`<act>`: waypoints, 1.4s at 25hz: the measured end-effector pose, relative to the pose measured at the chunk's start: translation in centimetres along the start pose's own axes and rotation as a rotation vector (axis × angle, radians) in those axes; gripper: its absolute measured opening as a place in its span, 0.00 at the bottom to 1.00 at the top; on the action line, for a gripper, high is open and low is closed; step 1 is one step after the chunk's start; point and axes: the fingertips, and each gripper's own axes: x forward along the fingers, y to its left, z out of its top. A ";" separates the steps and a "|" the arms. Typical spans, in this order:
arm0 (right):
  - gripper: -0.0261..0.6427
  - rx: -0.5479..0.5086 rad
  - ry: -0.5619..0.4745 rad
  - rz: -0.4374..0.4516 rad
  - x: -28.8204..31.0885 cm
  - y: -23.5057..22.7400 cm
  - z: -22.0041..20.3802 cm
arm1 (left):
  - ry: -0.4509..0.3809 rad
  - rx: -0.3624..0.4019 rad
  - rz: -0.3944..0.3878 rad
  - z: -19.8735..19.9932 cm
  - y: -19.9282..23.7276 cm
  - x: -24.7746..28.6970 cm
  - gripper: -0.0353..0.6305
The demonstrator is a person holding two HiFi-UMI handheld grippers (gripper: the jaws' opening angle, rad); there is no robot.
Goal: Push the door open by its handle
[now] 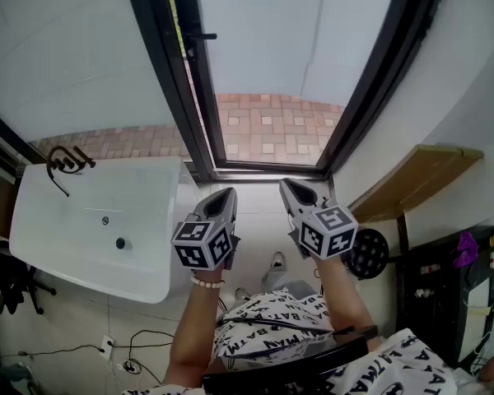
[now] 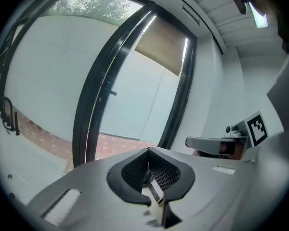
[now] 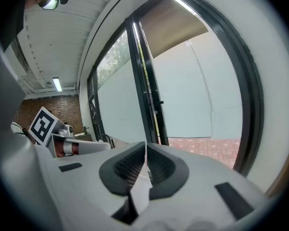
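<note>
Brick paving [image 1: 272,130] beyond the door [image 1: 202,89] — basin [image 1: 148,200] left, shelf [image 1: 412,179] right.

Left gripper [image 1: 221,197] and right gripper [image 1: 294,189] held side by side, slightly apart, both pointed forward and tilted a little downward, jaws of each pressed together on nothing, both forearms stretched out.

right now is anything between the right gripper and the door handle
Nothing visible does. The right gripper is shut and empty, and only open space lies between it and the door handle on the dark frame ahead. The sink sits off to the left, clear of that line.
</note>
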 end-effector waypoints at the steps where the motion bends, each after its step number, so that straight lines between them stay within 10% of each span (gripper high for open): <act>1: 0.08 0.000 -0.002 0.002 0.3 -0.3 0.1 | 0.000 0.001 0.003 0.1 0.1 0.4 0.04; 17: 0.10 -0.035 -0.031 0.146 5.8 -5.2 3.8 | 0.007 0.009 0.068 2.4 2.0 6.6 0.04; 20: 0.36 -0.091 -0.013 0.239 7.3 -5.8 5.1 | -0.005 0.001 0.081 3.0 2.1 7.9 0.04; 35: 0.36 -0.453 0.104 0.465 17.3 -11.3 15.5 | -0.041 -0.057 0.117 4.8 1.1 15.3 0.04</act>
